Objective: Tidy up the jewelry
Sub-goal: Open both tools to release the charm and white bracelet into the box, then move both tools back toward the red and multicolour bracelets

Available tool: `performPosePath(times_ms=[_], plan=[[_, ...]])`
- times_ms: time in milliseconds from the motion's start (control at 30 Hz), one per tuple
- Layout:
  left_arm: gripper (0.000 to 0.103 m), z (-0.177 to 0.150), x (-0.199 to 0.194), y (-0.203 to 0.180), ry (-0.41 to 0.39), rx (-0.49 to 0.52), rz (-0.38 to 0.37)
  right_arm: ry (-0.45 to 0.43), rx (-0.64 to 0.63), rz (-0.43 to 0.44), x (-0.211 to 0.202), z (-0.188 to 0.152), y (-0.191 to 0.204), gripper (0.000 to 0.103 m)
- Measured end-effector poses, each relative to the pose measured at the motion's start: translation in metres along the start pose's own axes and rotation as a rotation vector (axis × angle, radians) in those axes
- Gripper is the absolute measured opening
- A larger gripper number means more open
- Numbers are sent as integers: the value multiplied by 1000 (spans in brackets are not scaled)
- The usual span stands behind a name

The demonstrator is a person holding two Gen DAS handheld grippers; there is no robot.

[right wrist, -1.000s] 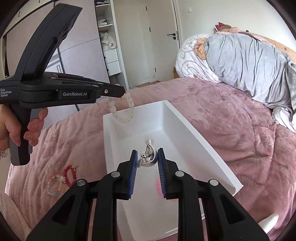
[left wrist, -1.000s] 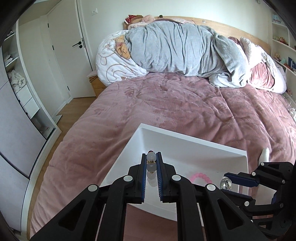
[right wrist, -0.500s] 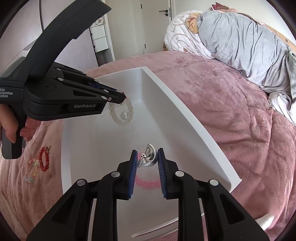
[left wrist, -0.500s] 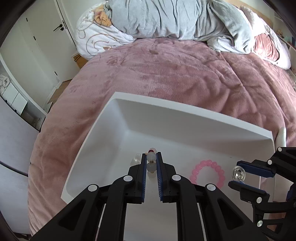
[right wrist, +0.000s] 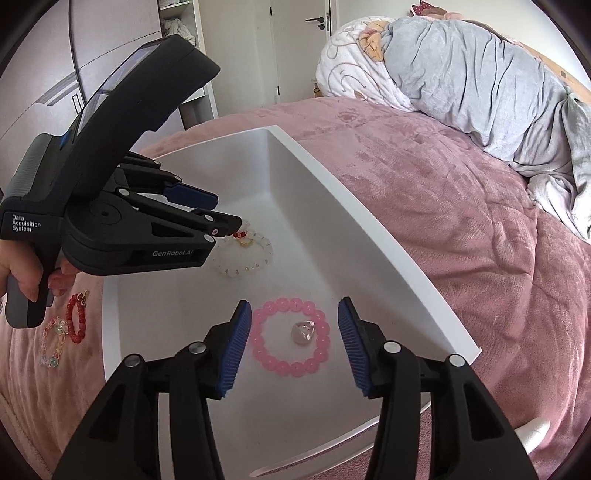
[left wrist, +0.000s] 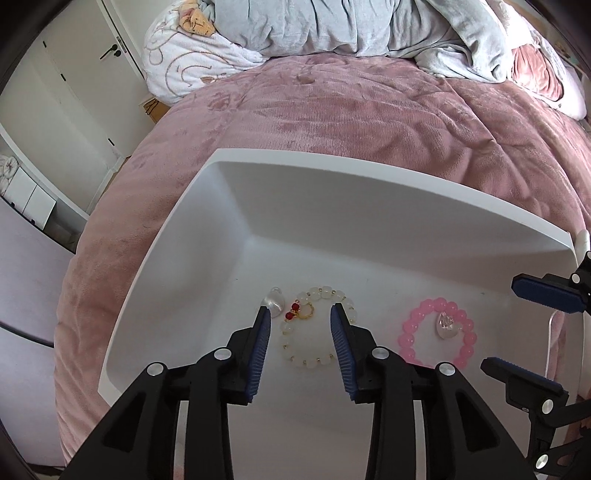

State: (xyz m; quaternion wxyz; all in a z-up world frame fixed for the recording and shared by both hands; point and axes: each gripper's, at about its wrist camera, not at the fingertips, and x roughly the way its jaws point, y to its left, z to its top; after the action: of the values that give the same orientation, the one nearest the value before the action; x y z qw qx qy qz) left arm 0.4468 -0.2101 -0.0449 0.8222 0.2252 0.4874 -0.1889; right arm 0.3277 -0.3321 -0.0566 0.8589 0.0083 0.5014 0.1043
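White tray (left wrist: 354, 173) on the pink blanket (left wrist: 332, 110) is collecting jewelry as both grippers are opening.
Left gripper (left wrist: 300, 314) is spreading over the white bead bracelet (left wrist: 317, 328) and right gripper (right wrist: 295, 314) over the pink bead bracelet (right wrist: 291, 338), both gripping nothing; rising carelessly, a finger could be snagging beads. Counted: two bracelets, two clear charms (left wrist: 273, 301) (right wrist: 303, 331) inside; two bracelets (right wrist: 75, 319) waiting outside.

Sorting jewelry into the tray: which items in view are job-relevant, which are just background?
Job:
white tray
white bead bracelet and pink bead bracelet, in tray
clear charm inside pink bracelet
clear charm beside white bracelet
red bracelet and pastel bracelet, on pink blanket

Background:
grey duvet
door
shelves
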Motion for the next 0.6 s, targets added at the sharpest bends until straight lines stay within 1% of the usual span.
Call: performPosePath(times_ms=[67,100,167,233,333,433,500,600], plan=[[47,0,-5,2,-21,-12,-1,-2,0,4,-1,0,1,49],[51,0,-9,4,-37,-22,-7,-6,1,5,-3,0,1,50],[54,-1,-19,9,-74,-43,-25,-14,-4,5,-7,2,3,50],[54,-1,-28,12,-94,-48,-31,-24,-11,1,-12,3,7,51],[55,-3,-45,16,-134,-38,-18,-47,-13,2,-21,6,11,54],[58,-6,-67,22,-191,-52,1,-78,-28,1,-34,9,18,56],[66,-10,-86,27,-249,-66,18,-103,-42,7,-44,11,24,59],[73,-20,-113,35,-322,-77,38,-143,-54,16,-60,15,35,64]])
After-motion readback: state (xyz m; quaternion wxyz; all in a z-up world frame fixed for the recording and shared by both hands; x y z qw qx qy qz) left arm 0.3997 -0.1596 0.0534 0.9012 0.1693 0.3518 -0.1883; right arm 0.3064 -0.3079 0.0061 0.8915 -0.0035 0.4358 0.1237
